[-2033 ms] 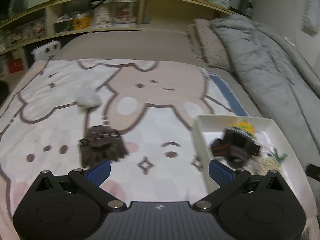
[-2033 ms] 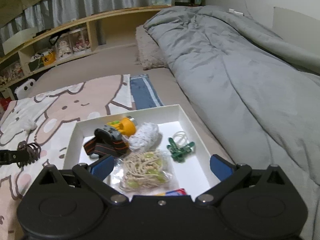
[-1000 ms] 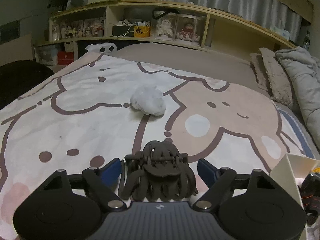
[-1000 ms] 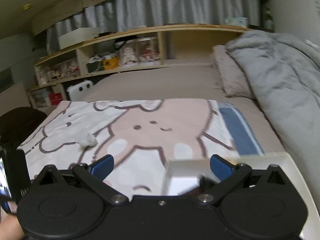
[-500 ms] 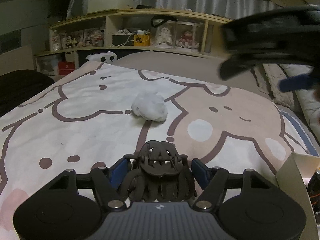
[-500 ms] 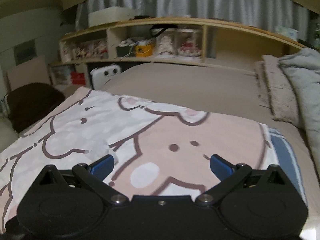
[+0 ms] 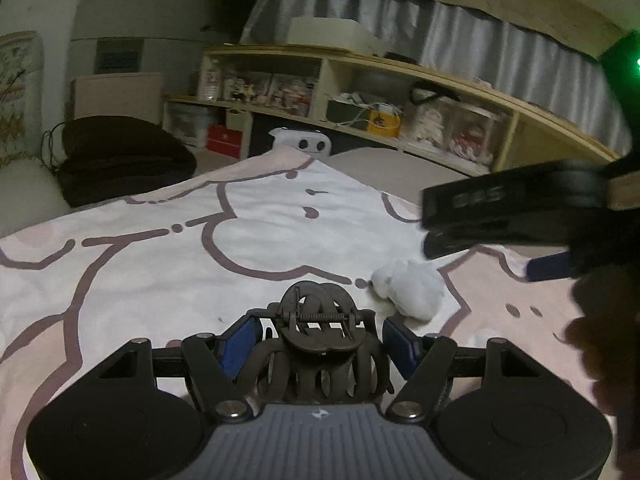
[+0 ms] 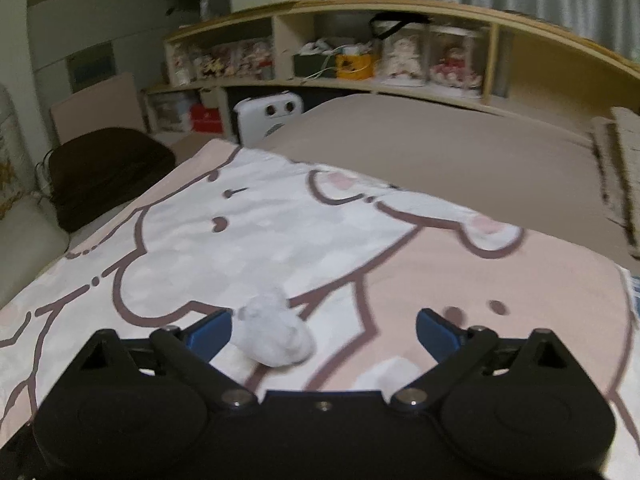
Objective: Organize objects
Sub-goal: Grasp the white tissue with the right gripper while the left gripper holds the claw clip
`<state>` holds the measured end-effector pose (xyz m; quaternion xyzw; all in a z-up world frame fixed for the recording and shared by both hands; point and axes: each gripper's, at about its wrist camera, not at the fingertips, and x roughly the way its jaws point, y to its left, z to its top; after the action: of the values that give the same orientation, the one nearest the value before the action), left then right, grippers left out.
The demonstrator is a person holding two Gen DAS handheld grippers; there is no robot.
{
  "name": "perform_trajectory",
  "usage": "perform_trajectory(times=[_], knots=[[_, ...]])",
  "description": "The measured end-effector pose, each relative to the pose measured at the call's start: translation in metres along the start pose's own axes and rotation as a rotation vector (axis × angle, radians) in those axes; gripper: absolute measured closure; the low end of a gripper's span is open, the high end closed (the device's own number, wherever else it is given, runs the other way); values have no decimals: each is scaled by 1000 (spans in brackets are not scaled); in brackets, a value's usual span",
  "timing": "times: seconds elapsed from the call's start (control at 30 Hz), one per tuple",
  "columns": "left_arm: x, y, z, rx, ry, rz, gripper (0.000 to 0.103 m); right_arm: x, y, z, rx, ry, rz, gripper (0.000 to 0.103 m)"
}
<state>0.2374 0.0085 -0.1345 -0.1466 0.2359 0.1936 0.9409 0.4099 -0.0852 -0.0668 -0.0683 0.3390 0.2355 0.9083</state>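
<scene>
A dark brown claw hair clip [image 7: 320,344] sits between the blue pads of my left gripper [image 7: 319,340], which is shut on it just above the cartoon blanket [image 7: 140,264]. A white fluffy ball [image 7: 412,288] lies on the blanket a little ahead and to the right. In the right wrist view the same white fluffy ball [image 8: 274,330] lies between the fingers of my right gripper [image 8: 324,330], close to the left pad. Those jaws are wide and closing, and neither pad presses on the ball. The right gripper's body [image 7: 520,208] shows at the right of the left wrist view.
The blanket [image 8: 280,240] covers a bed with a beige sheet [image 8: 440,148]. A long wooden shelf [image 8: 360,40] of boxes and figurines runs behind. A dark cushion [image 7: 116,156] and a white device [image 8: 268,116] sit left of the bed. A hand [image 7: 608,360] shows at right.
My left gripper closed onto the hair clip and swung left. My right gripper swept left from the white box, coming down around the fluffy ball.
</scene>
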Motion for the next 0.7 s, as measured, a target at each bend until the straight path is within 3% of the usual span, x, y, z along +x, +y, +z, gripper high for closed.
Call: perform_trajectory(times=[0.23, 0.33, 0.43, 0.7], knots=[[9, 9, -1, -63, 29, 25, 33, 46, 21, 9, 4, 123, 66, 24], [15, 12, -2, -74, 43, 28, 33, 65, 25, 6, 18, 231, 58, 47], [16, 13, -3, -74, 47, 26, 33, 65, 26, 0, -20, 223, -4, 69], [10, 14, 3, -84, 57, 9, 33, 31, 3, -9, 36, 153, -40, 76]])
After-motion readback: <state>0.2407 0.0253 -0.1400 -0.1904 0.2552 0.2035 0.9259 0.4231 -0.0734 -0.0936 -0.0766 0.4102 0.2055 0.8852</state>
